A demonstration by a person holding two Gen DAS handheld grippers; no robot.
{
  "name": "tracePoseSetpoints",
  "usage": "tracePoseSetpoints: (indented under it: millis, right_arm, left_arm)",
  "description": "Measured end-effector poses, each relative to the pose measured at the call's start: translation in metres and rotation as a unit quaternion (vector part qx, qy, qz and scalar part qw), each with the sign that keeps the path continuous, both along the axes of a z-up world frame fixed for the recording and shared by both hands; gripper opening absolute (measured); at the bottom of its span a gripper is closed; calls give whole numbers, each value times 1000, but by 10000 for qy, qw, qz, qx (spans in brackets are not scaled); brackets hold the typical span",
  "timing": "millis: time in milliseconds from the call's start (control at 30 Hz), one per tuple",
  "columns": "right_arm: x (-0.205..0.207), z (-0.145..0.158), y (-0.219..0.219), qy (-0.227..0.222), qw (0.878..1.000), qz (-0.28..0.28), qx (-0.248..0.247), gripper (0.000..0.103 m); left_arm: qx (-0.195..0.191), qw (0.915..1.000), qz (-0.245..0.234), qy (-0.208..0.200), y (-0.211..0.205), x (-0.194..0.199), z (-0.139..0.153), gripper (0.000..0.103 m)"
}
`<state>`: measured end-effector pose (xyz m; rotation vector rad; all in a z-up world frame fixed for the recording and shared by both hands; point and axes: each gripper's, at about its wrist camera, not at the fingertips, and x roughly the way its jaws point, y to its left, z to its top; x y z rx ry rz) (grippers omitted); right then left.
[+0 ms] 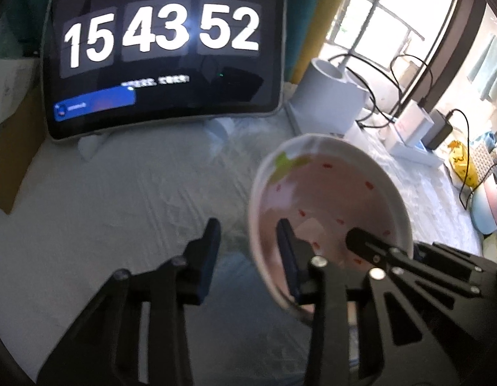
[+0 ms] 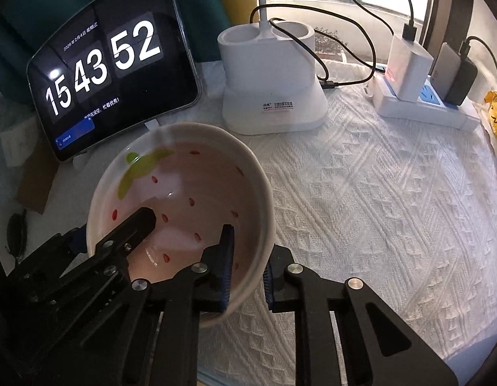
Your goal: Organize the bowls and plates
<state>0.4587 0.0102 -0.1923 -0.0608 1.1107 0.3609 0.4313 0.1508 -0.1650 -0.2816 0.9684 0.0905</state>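
Observation:
A white bowl (image 1: 329,186) (image 2: 190,177), pink inside with red seed marks and a green leaf, is over the white woven cloth (image 2: 377,193). My left gripper (image 1: 248,225) straddles the bowl's left rim. One finger is inside and the other stands clear of the outer wall, so it is open. In the right wrist view its inner finger (image 2: 142,222) shows at the bowl's left side. My right gripper (image 2: 248,251) is shut on the bowl's right wall, one pad inside and one outside. I cannot tell whether the bowl rests on the cloth.
A tablet (image 2: 113,74) (image 1: 165,48) showing a clock leans at the back left. A white lamp base (image 2: 271,90) (image 1: 329,96) stands behind the bowl. A power strip (image 2: 425,106) with chargers and cables lies at the back right, beside a yellow bag (image 2: 496,112).

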Motion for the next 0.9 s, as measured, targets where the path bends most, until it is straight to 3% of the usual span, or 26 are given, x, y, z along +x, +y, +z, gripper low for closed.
tracePoseSetpoints:
  millis: [167, 267, 600, 900]
  right_arm:
    - [2, 0, 0, 12, 10000, 7, 66, 16]
    - [1, 1, -1, -8, 10000, -3, 84, 15]
    - [-8, 13, -4, -170, 9998, -56, 111, 12]
    - [-19, 31, -11, -351, 9992, -41, 204, 11]
  left_arm:
    - [79, 9998, -160, -76, -8, -1, 2, 19]
    - [146, 9998, -138, -82, -9, -1, 3, 16]
    - [-17, 9998, -96, -177, -4, -12, 7, 14]
    - [32, 9988, -151, -457, -4, -27, 29, 14]
